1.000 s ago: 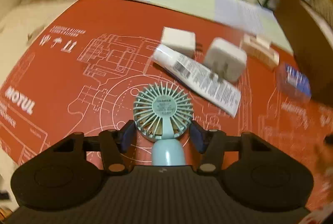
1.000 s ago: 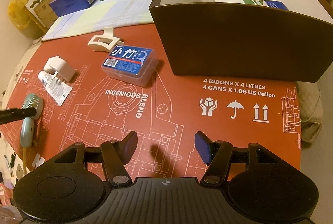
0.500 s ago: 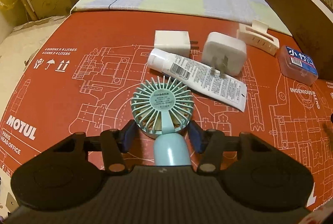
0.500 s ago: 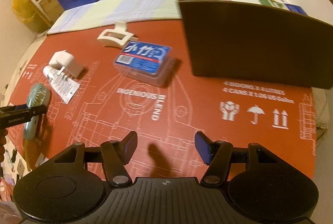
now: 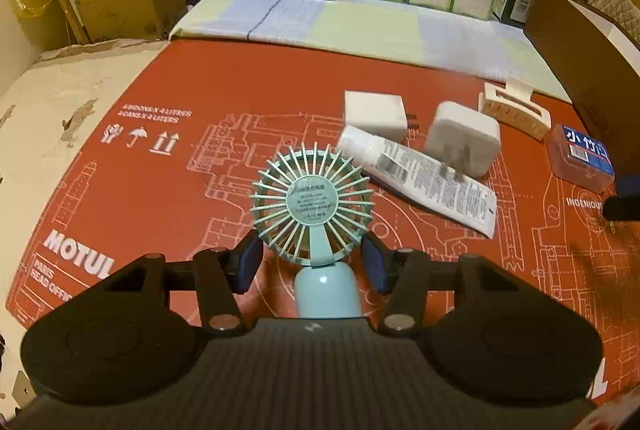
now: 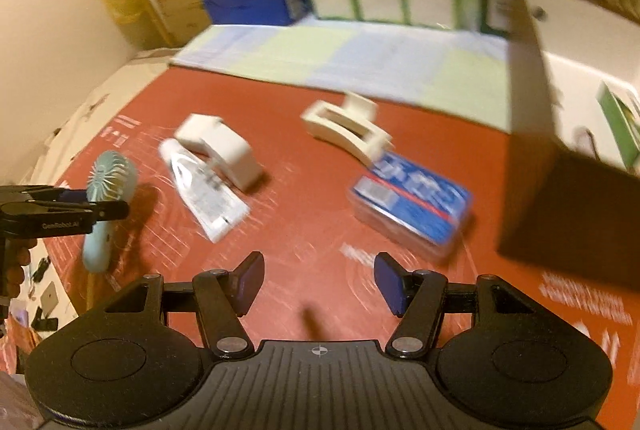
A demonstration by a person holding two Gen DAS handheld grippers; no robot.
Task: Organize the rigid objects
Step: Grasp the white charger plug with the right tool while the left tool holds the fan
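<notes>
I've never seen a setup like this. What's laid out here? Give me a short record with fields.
surface: red printed cardboard sheet
left gripper: around the mint handheld fan, pads at the fan head's sides
right gripper: open, nothing between its pads
loose items: white tube, two white plug adapters, cream hair claw, blue-labelled clear box
container: dark brown bin at the right
</notes>
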